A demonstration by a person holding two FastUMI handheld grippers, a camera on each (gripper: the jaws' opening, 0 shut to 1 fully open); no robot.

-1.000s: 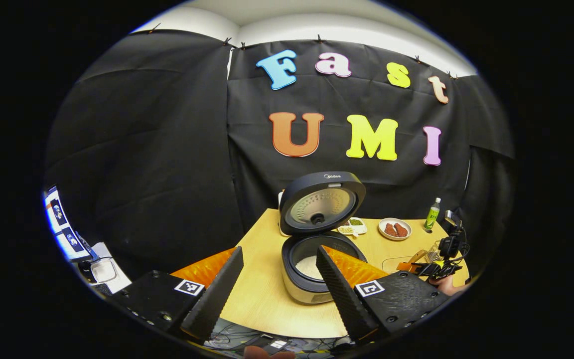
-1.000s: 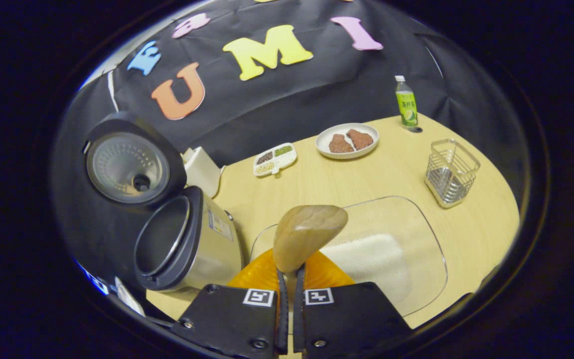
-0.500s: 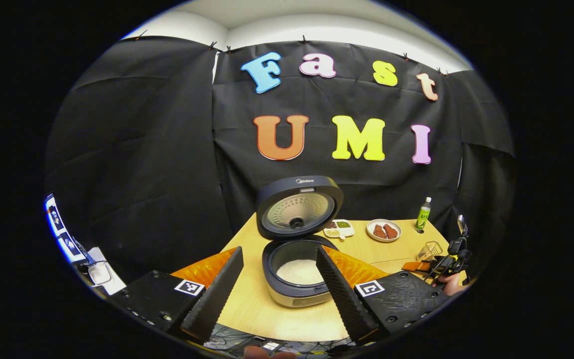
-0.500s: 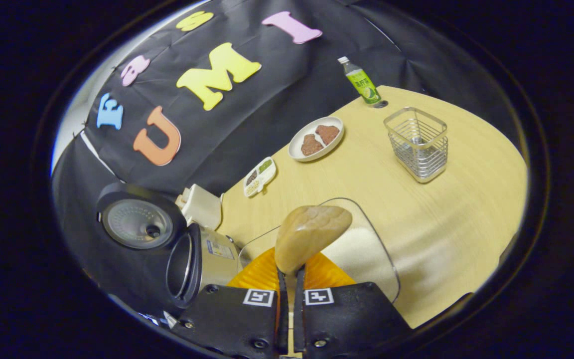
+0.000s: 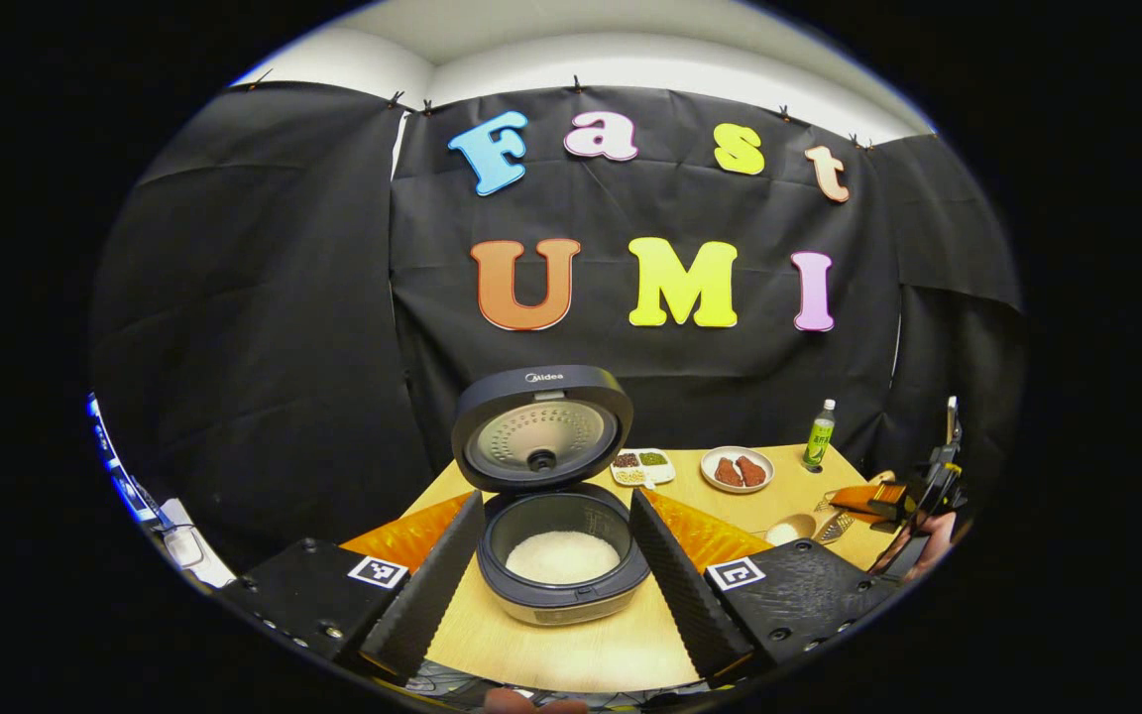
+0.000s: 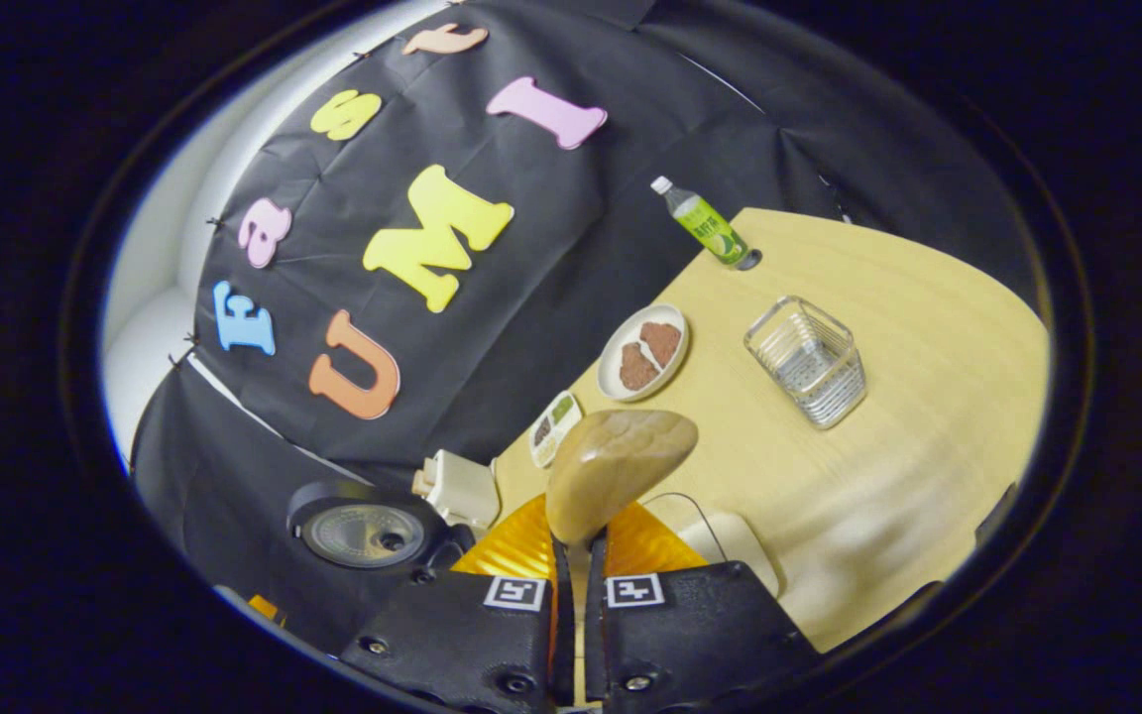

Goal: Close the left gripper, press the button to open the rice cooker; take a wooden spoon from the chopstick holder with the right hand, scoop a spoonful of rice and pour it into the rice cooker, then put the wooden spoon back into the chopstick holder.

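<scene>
Between the two dark fingers of the left gripper (image 5: 553, 565), spread wide apart with nothing held, the left gripper view shows the rice cooker (image 5: 561, 555) standing on the wooden table (image 5: 571, 650). Its lid (image 5: 541, 426) is swung up and back, and white rice (image 5: 561, 555) lies in the inner pot. Behind the cooker sit a small divided dish (image 5: 641, 464) of grains and a white plate (image 5: 738, 468) with two brown pieces; a green bottle (image 5: 819, 436) stands farther right. At the far right edge the right gripper (image 5: 893, 501) hangs above the table in a hand (image 5: 928, 540), with the pale bowl of the wooden spoon (image 5: 791, 529) sticking out toward the cooker — just beside the wire chopstick holder (image 5: 834, 526).

From the right gripper view, tilted hard to one side, the right gripper (image 6: 576, 595) has its fingers pressed together on the handle of the wooden spoon (image 6: 616, 466), whose bowl rises just ahead of the fingers. Beyond it the wire chopstick holder (image 6: 809, 359) stands on the table (image 6: 928, 397), apart from the spoon. The plate (image 6: 643, 351), the divided dish (image 6: 553, 426) and the bottle (image 6: 708, 223) lie along the far edge. Low at the left is the cooker's open lid (image 6: 365, 534), with a cream-coloured box (image 6: 457, 488) beside it — and a clear tray (image 6: 730, 540) peeks out next to the gripper
</scene>
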